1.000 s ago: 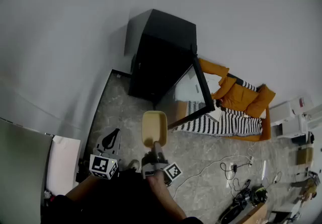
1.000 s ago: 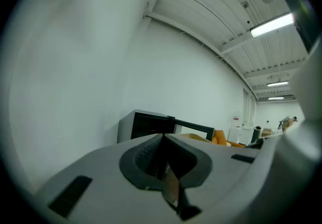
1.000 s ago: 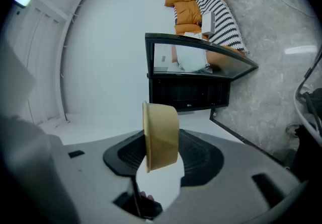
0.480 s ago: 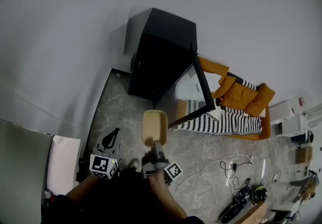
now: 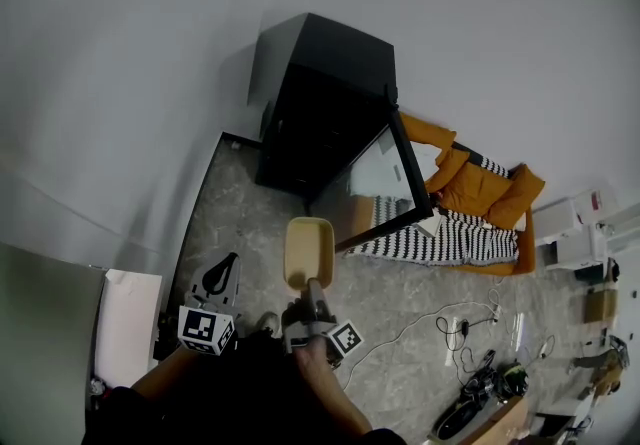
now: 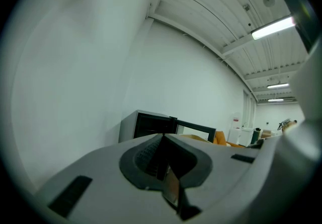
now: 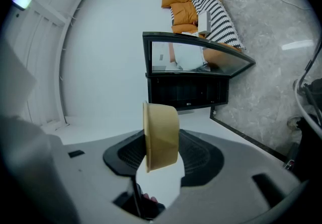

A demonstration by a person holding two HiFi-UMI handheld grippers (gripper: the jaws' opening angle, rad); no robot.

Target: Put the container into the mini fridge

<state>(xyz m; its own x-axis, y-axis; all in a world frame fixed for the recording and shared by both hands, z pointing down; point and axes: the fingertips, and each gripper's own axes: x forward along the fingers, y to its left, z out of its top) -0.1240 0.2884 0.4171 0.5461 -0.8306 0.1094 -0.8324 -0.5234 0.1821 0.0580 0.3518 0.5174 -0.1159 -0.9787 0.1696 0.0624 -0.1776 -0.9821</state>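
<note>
Grey marble floor [image 5: 225, 223] lies before a black mini fridge [image 5: 325, 93], door open. A tan container [image 5: 307, 251] is clamped in the right gripper [image 5: 311, 285], near the fridge's front. The left gripper [image 5: 222, 275] is closed, empty.

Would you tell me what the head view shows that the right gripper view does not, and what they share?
Only the head view shows the left gripper. Only the right gripper view shows the right gripper close up, pads pressed on the container. Both show the container, the black mini fridge with its door open, and the orange sofa.
</note>
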